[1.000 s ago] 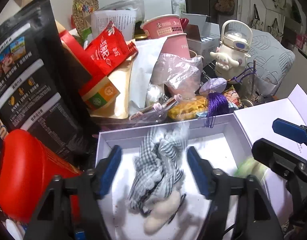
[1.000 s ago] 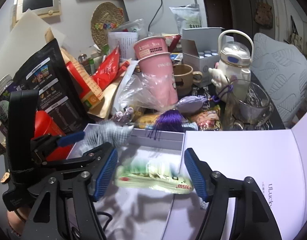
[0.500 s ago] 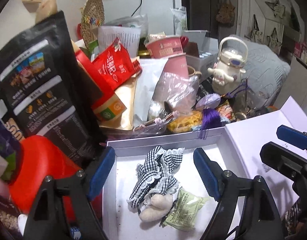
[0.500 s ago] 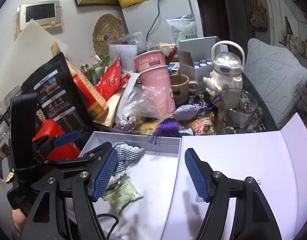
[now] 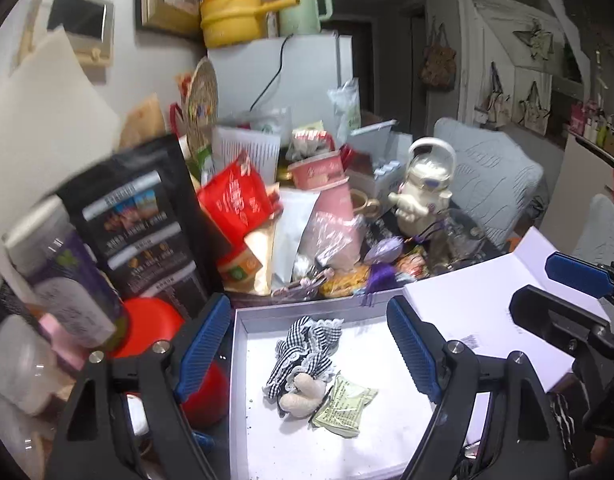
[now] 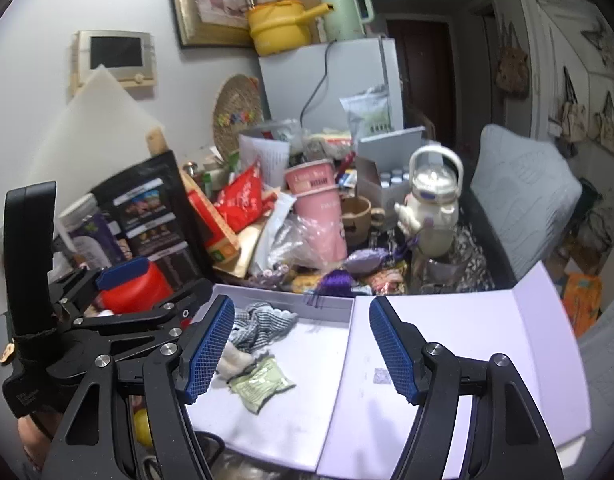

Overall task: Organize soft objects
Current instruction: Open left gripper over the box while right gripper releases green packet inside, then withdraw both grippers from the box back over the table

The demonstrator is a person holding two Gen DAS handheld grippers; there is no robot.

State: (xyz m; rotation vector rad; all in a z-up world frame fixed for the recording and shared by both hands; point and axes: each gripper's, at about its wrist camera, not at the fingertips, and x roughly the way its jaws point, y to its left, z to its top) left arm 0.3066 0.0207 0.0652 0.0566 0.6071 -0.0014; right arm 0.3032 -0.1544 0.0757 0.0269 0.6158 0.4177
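**With two soft things boxed, more wait outside**

While the black-and-white checked lace-trimmed cloth (image 5: 305,346) and crinkled pale-green foil packet (image 5: 344,404) lie touching inside the shallow white cardboard box (image 5: 238,380), both grippers hang above it. The left gripper (image 5: 309,354) and right gripper (image 6: 301,350) gape wide, empty. A lilac fabric pouch (image 6: 365,259) beyond the box probably comes next.

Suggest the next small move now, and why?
Probably swing the right gripper onto the hinged white lid and start folding it over the shallow white box. Both grippers are open with nothing between the fingers, and the black-and-white gingham cloth and small green foil packet already lie inside. The left gripper could steady the box.
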